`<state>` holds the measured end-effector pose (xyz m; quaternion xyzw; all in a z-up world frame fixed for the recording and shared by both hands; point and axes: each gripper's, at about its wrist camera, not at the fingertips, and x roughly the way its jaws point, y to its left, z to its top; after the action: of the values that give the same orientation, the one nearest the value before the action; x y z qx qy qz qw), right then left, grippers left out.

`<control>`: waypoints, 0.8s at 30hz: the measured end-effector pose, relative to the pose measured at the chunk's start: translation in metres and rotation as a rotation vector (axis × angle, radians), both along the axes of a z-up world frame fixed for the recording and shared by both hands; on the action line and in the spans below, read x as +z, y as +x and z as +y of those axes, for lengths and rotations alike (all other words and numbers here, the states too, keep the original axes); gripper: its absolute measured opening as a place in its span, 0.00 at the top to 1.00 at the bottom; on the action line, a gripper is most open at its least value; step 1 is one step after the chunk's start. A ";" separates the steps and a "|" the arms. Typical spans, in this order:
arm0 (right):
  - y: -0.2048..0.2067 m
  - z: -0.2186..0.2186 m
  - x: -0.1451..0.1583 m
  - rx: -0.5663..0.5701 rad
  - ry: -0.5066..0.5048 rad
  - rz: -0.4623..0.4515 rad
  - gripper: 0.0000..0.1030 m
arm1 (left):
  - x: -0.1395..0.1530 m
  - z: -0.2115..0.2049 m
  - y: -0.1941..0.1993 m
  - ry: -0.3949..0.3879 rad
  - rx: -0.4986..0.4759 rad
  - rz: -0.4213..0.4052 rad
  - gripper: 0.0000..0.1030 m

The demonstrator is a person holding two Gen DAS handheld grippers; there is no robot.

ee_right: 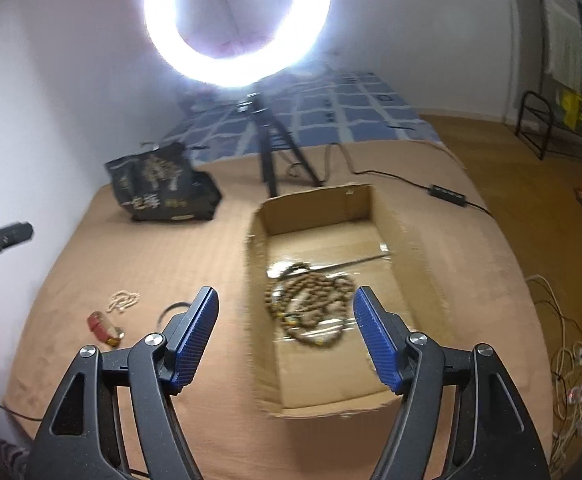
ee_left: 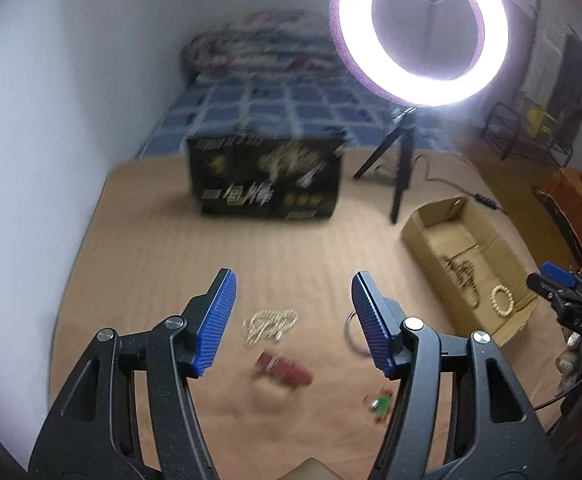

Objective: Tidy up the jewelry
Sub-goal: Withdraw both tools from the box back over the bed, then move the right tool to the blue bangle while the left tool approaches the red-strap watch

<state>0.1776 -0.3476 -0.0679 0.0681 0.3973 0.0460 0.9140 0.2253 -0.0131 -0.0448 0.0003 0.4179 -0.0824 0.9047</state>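
Note:
My left gripper (ee_left: 293, 298) is open and empty above a pale bead necklace (ee_left: 269, 325) on the tan bed cover. A red jewelry piece (ee_left: 285, 370), a metal bangle (ee_left: 351, 334) and a small green item (ee_left: 379, 402) lie close by. The open cardboard box (ee_left: 423, 222) at the right holds a brown bead string (ee_left: 465, 276) and a cream bead bracelet (ee_left: 503, 300). My right gripper (ee_right: 285, 308) is open and empty over the box (ee_right: 315, 206), above the brown beads (ee_right: 311, 306). The necklace (ee_right: 123, 300), red piece (ee_right: 101, 326) and bangle (ee_right: 171, 310) show at its left.
A black printed bag (ee_left: 265, 176) stands at the back. A ring light on a black tripod (ee_left: 401, 164) stands beside the box, its cable (ee_right: 447, 196) trailing right. A blue checked blanket (ee_left: 275, 108) lies behind. The wall is at the left, wires (ee_right: 571, 360) at the right edge.

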 end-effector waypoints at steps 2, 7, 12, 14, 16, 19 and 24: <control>0.002 0.014 -0.002 0.038 -0.003 0.006 0.31 | -0.016 0.014 -0.003 -0.028 0.022 0.051 0.40; 0.008 0.058 -0.019 0.153 -0.033 0.049 0.31 | -0.048 0.028 -0.008 -0.088 0.056 0.156 0.40; 0.016 0.102 -0.042 0.251 -0.107 0.103 0.31 | -0.074 0.029 -0.009 -0.152 0.056 0.244 0.40; 0.019 0.115 -0.051 0.276 -0.124 0.125 0.31 | -0.082 0.027 -0.009 -0.157 0.053 0.267 0.40; 0.024 0.128 -0.061 0.301 -0.132 0.152 0.31 | -0.089 0.025 -0.008 -0.169 0.049 0.293 0.40; 0.032 0.140 -0.073 0.316 -0.121 0.189 0.31 | -0.100 0.022 -0.004 -0.183 0.049 0.332 0.40; 0.043 0.150 -0.092 0.318 -0.121 0.236 0.31 | -0.118 0.025 0.004 -0.207 0.081 0.388 0.40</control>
<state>0.2202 -0.1973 -0.1603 -0.0455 0.5094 0.1577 0.8447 0.2298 0.0120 -0.1628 -0.1254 0.5732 -0.0868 0.8051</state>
